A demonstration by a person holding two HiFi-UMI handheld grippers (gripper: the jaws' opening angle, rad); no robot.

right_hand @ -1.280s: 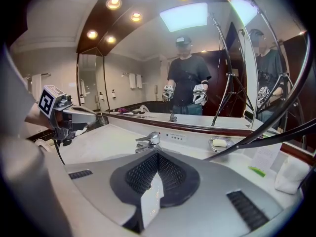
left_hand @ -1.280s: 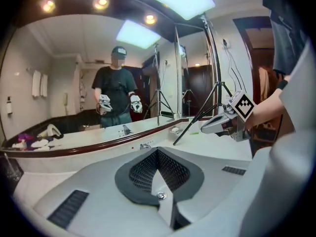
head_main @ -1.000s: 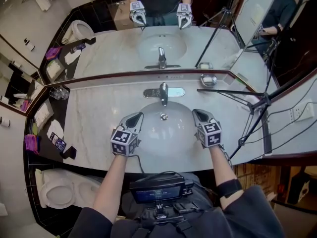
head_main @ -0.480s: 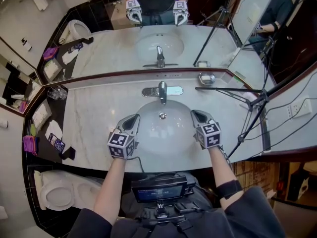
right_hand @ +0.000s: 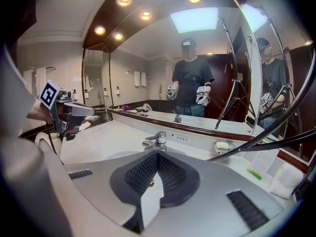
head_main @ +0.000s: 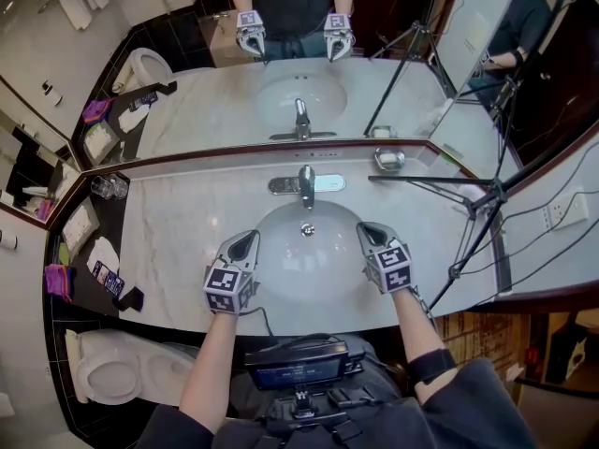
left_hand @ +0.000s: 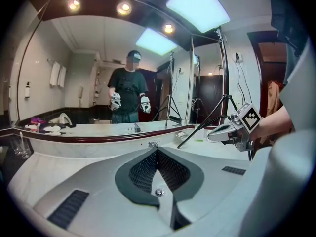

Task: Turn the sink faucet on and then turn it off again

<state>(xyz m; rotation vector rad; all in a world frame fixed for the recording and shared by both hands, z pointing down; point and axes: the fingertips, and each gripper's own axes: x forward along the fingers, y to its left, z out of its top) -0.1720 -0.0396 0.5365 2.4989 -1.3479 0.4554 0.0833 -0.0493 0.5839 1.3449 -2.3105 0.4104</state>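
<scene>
Faucet [head_main: 306, 185]: stiff, slick metal; lever probably light; nudge its tip
Left claw [head_main: 249, 238]: pressed together; empty
Right claw [head_main: 366, 231]: pressed together; empty

You hold two: a left hand-held gripper [head_main: 245, 242] and a right hand-held gripper [head_main: 367, 231], both on your side of the single faucet [head_main: 305, 185]. Counting out from that faucet, you have one sink [head_main: 309, 262] just before it, one soap dish [head_main: 389, 160] to its right and one tripod [head_main: 490, 195] farther right.
</scene>
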